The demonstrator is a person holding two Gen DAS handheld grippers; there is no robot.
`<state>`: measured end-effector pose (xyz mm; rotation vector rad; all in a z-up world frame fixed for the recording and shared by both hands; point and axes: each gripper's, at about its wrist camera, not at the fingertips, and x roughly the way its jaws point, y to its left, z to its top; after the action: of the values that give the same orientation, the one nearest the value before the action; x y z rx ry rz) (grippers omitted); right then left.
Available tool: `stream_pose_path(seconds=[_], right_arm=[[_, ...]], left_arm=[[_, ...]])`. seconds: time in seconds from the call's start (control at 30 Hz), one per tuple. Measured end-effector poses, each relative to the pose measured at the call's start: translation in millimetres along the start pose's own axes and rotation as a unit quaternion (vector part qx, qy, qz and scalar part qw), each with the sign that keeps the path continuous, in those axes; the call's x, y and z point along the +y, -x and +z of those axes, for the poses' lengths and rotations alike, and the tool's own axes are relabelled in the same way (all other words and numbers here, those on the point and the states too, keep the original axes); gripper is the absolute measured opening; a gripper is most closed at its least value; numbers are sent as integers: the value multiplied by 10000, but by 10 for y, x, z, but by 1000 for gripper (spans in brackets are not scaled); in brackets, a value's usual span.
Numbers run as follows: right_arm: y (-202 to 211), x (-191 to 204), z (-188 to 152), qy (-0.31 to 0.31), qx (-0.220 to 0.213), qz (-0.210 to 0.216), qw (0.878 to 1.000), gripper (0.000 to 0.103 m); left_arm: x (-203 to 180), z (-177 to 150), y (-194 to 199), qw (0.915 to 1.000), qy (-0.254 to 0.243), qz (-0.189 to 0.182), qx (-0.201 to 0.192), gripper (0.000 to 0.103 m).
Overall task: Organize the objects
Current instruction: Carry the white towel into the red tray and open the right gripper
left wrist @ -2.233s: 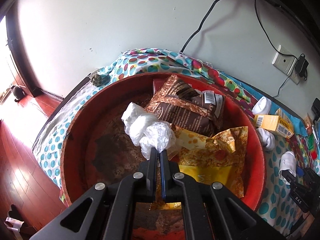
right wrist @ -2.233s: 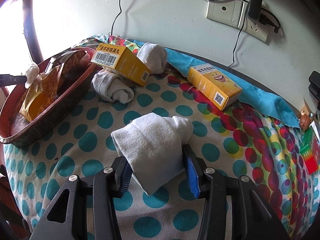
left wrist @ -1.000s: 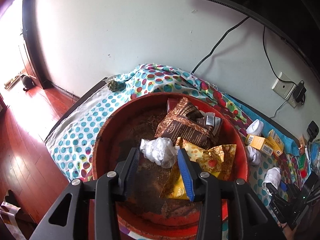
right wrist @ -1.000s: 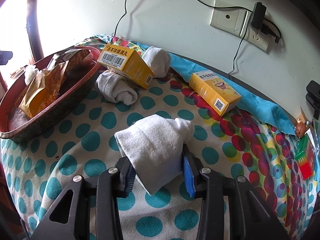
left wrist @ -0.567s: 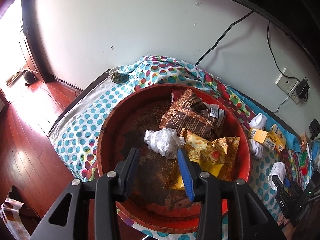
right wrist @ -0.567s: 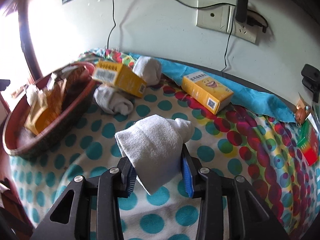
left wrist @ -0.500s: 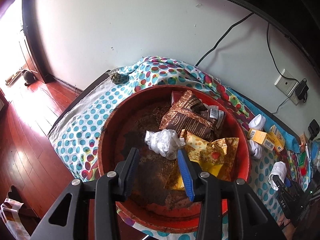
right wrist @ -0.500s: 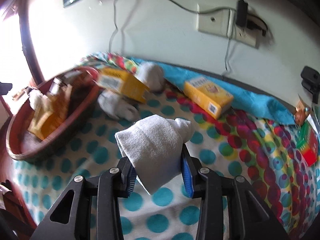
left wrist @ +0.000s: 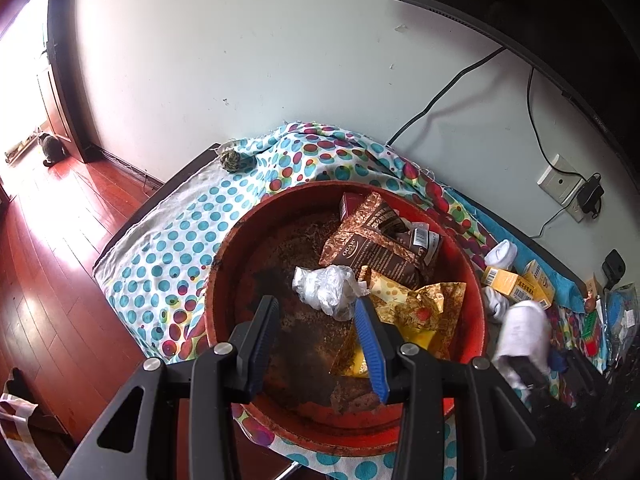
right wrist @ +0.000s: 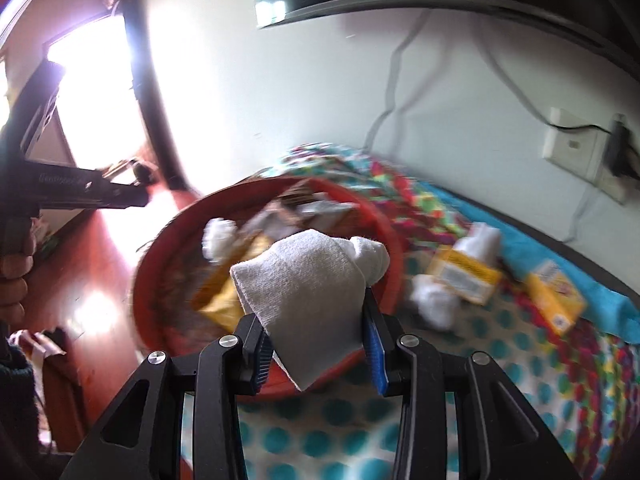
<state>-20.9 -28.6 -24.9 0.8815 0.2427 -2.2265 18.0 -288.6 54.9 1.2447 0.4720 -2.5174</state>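
A rolled white sock [right wrist: 308, 280] is gripped between the jaws of the right gripper [right wrist: 318, 344] and is held above the near right rim of a red basin [left wrist: 224, 280], clear of the polka-dot cloth [left wrist: 168, 248] by which the desk is covered. The right wrist view is blurred. The left gripper [left wrist: 316, 332] is held over the near part of the basin with its jaws apart and nothing between them. Just beyond its fingertips a crumpled clear plastic wad [left wrist: 326, 288] is seen lying in the basin, with a brown snack bag [left wrist: 376, 244] behind it and a yellow wrapper [left wrist: 412, 304] to its right. To the right of the basin, two yellow boxes [left wrist: 516, 284] and two more white socks [left wrist: 500, 254] lie on the cloth near the wall.
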Motion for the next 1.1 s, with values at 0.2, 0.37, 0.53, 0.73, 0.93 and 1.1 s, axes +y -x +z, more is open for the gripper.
stream_pose_path(seconds=[0.2, 0.37, 0.53, 0.73, 0.93, 1.1], right_arm=[[-387, 511, 78, 420, 321, 220, 9984, 36], [-641, 748, 136, 604, 543, 211, 9965, 37], [-810, 788, 167, 608, 645, 138, 9960, 37], [-958, 772, 169, 551, 739, 136, 9956, 37], [-1019, 787, 151, 646, 770, 75, 9949, 39], [-1026, 808, 143, 709, 756, 29, 9946, 42]], left_arm=[[-14, -9, -13, 9999, -43, -111, 51, 41], [-41, -15, 4, 9998, -115, -118, 62, 41], [-34, -10, 18, 9998, -113, -170, 49, 41], [8, -4, 4, 9998, -63, -173, 86, 41], [51, 3, -6, 9998, -14, -154, 86, 41], [56, 1, -23, 9999, -3, -108, 119, 41]])
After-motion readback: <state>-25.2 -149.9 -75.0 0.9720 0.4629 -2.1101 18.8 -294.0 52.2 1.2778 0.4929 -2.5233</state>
